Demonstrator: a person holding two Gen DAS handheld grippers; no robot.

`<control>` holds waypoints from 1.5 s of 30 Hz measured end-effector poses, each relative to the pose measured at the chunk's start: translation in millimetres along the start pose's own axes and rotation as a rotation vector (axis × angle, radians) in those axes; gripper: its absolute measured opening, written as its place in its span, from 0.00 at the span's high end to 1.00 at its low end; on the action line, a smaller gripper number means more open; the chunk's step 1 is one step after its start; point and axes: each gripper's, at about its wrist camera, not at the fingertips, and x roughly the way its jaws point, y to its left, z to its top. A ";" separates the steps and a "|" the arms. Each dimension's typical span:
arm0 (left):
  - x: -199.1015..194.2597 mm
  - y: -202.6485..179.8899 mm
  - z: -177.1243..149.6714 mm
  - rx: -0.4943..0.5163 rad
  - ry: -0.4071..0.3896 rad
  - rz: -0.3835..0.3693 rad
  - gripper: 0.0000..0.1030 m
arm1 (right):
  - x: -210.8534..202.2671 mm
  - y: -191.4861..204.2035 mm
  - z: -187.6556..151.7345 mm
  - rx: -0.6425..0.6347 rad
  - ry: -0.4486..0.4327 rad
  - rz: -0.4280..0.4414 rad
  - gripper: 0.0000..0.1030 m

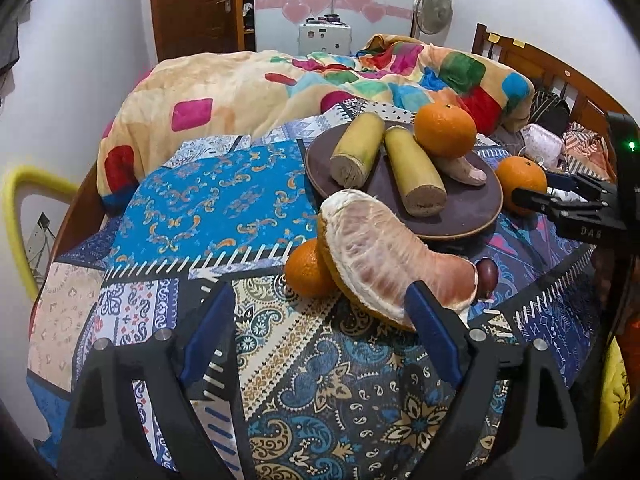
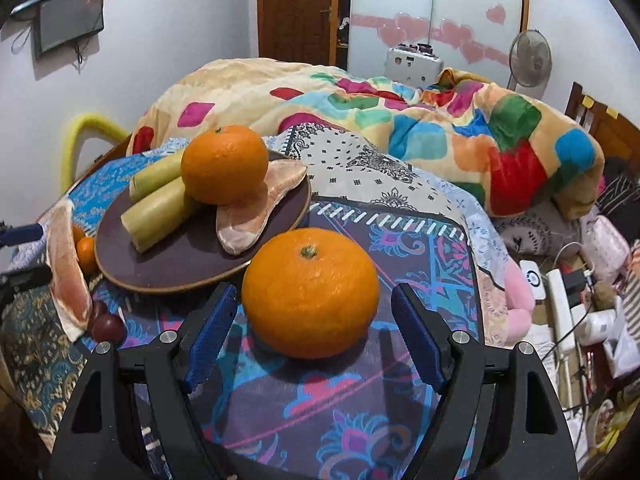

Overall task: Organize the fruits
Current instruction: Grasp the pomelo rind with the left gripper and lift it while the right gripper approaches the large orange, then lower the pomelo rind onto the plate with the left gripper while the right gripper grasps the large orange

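Note:
A dark round plate [image 1: 460,224] on the patterned bedspread holds two yellow-green cut stalk pieces [image 1: 416,176], an orange [image 1: 444,130] and a peeled pomelo segment [image 2: 256,212]. In front of the plate, a big pomelo wedge [image 1: 384,256] leans on a small orange [image 1: 306,268], with a small dark red fruit [image 1: 488,274] beside it. My left gripper [image 1: 319,292] is open; its right finger stands against the wedge's near end. My right gripper [image 2: 314,292] is open around a large orange [image 2: 310,292] on the bedspread, with a narrow gap at each pad.
A rumpled colourful blanket [image 1: 320,76] lies behind the plate. At the far right are the wooden headboard [image 1: 532,60] and a clutter of cables and chargers [image 2: 560,292]. A yellow chair frame [image 1: 16,208] stands left of the bed, a fan [image 2: 530,58] behind it.

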 end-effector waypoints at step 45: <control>21.7 -65.5 16.5 0.035 0.006 0.131 0.46 | -57.0 8.8 -65.1 -0.024 -0.095 0.101 0.34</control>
